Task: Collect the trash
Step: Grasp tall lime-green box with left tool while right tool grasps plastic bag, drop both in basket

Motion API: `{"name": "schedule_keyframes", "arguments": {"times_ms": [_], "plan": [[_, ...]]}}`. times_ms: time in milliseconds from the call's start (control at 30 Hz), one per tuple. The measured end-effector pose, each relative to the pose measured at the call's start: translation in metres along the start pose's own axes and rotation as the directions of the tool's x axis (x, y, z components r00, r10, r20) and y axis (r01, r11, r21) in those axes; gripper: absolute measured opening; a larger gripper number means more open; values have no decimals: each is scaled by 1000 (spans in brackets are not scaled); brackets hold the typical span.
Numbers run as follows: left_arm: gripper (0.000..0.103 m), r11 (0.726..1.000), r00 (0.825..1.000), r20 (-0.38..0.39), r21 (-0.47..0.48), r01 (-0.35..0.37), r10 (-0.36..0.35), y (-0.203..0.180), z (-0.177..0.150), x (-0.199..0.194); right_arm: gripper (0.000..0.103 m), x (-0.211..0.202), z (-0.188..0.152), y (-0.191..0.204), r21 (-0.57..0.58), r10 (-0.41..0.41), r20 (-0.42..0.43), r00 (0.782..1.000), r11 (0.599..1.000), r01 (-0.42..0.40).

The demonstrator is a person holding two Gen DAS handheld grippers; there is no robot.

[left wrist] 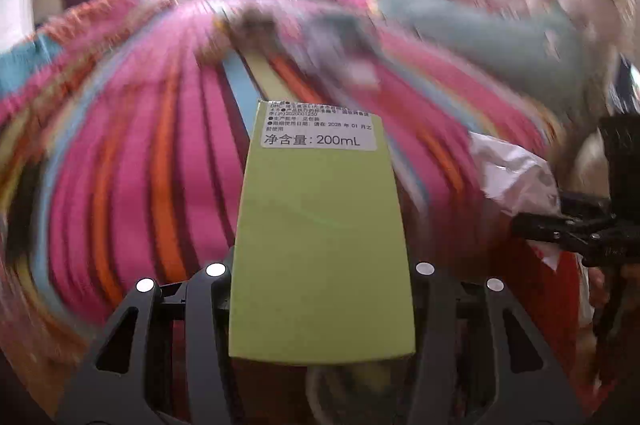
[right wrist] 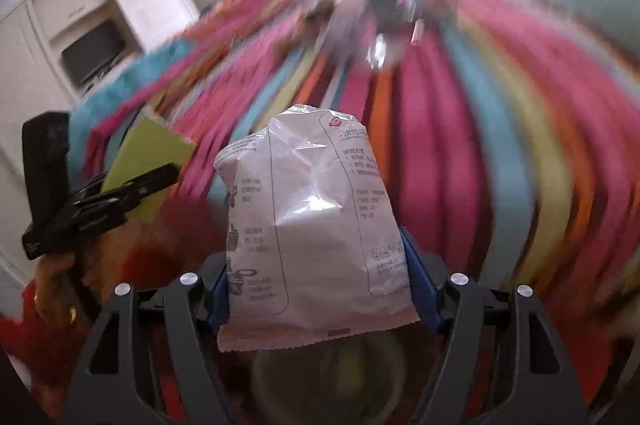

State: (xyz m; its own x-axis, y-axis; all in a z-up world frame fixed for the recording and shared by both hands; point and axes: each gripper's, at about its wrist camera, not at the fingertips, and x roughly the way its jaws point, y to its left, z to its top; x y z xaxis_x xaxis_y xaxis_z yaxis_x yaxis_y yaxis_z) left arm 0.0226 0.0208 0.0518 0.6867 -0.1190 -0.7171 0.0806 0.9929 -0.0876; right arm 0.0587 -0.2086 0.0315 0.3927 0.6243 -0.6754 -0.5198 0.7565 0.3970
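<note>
The left gripper [left wrist: 320, 305] has its fingers [left wrist: 208, 305] clamped narrowly on a green carton [left wrist: 320, 237]. The right gripper [right wrist: 320, 289] has its fingers [right wrist: 420, 289] set wider, squeezing a white plastic packet [right wrist: 316, 225]. Both are held above the striped bedspread [left wrist: 132, 165]. The slick, crinkly packet could slide loose, being pinched only near its lower edge.

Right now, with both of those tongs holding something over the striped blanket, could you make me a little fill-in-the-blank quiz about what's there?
1. The left tongs grip a box coloured ____.
2. The right tongs grip a crinkly white ____.
3. The label on the box reads 200 ____.
4. The blanket below has stripes, mostly ____.

Missing words: green; packet; mL; pink
</note>
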Motion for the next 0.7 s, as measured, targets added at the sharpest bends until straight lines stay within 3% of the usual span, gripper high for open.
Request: {"name": "schedule_keyframes", "arguments": {"times_ms": [100, 167, 200, 233, 333, 367, 567, 667, 700], "plan": [[48, 999, 982, -184, 26, 41, -36, -26, -66, 25, 68, 33, -58, -2, 72, 7, -182, 983, 997, 7], [48, 997, 945, -317, -35, 73, -80, -34, -106, 58, 68, 61, -86, -5, 81, -31, -289, 957, 995, 57], [48, 997, 936, -343, -46, 70, -81, -35, -115, 65, 68, 76, -98, -7, 89, -43, -343, 938, 993, 78], [48, 995, 914, -394, -62, 75, -93, -38, -128, 79, 68, 86, -105, -9, 105, -41, -385, 922, 991, 88], [48, 990, 856, -499, -95, 101, -136, -38, -146, 106, 68, 101, -107, -8, 94, -42, -435, 900, 991, 92], [48, 988, 846, -512, -105, 109, -148, -36, -149, 109, 68, 103, -106, -8, 82, -53, -443, 895, 992, 99], [49, 989, 831, -538, -94, 111, -144, -37, -153, 115, 68, 120, -107, 6, 32, -90, -476, 875, 992, 120], [75, 993, 824, -555, -92, 74, -113, -36, -154, 119, 70, 119, -105, 6, 24, -97, -474, 875, 992, 123], [76, 993, 823, -558, -91, 70, -109, -37, -153, 121, 74, 116, -109, 3, 21, -105, -477, 873, 991, 130]]}}
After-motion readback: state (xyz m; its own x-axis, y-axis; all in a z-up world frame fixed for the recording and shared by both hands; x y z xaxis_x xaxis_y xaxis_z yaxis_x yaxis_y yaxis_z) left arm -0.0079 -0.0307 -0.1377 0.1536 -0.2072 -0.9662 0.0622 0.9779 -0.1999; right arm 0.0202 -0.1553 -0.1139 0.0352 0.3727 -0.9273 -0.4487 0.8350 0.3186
